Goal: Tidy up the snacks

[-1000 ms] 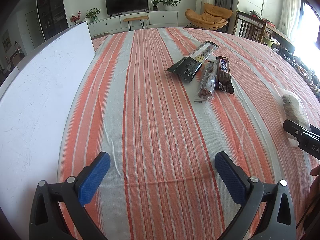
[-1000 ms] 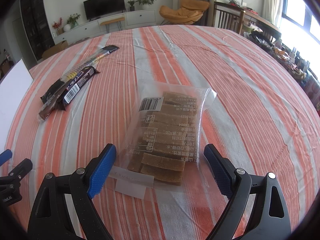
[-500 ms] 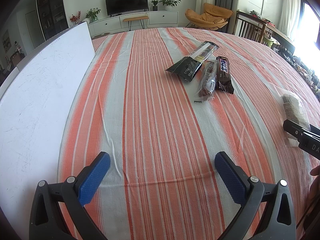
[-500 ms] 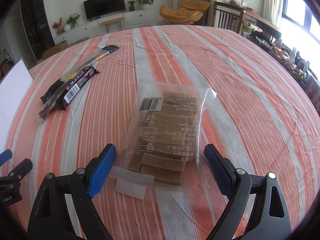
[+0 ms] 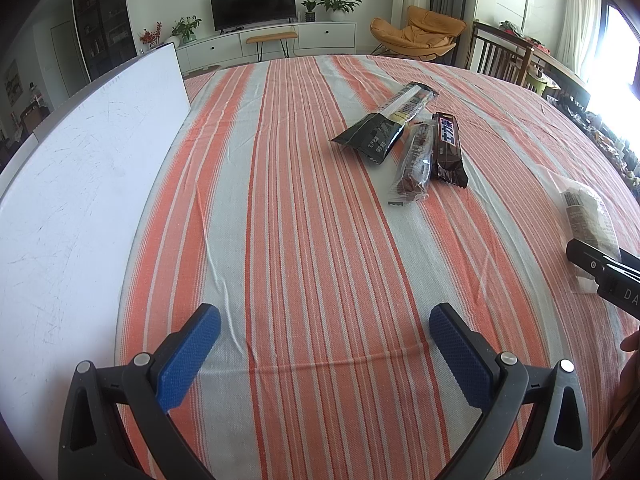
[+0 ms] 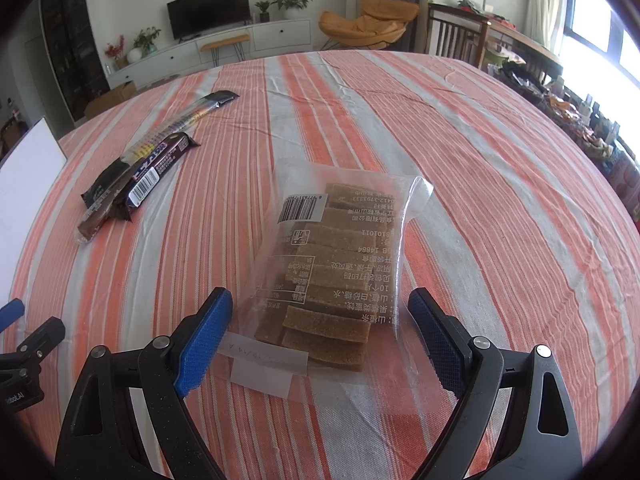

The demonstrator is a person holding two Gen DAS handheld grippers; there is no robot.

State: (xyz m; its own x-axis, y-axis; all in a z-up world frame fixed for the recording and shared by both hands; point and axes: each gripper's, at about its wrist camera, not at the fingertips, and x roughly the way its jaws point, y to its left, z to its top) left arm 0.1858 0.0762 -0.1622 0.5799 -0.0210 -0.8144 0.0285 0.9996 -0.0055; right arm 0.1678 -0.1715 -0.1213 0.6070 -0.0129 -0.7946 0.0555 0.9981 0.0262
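Note:
A clear bag of brown snack slabs [image 6: 332, 264] lies on the striped cloth, its near end between the open jaws of my right gripper [image 6: 320, 320]; it also shows in the left wrist view [image 5: 588, 216]. Three snack bars lie together farther off: a long black packet [image 5: 384, 124], a clear-wrapped brown bar [image 5: 414, 164] and a dark chocolate bar [image 5: 450, 150]. They also show in the right wrist view [image 6: 140, 172]. My left gripper [image 5: 324, 332] is open and empty over bare cloth, well short of the bars.
A large white board [image 5: 72, 200] lies along the left side of the table. The orange-and-white striped cloth [image 5: 304, 240] covers the table. Chairs and clutter stand beyond the right edge [image 6: 592, 120].

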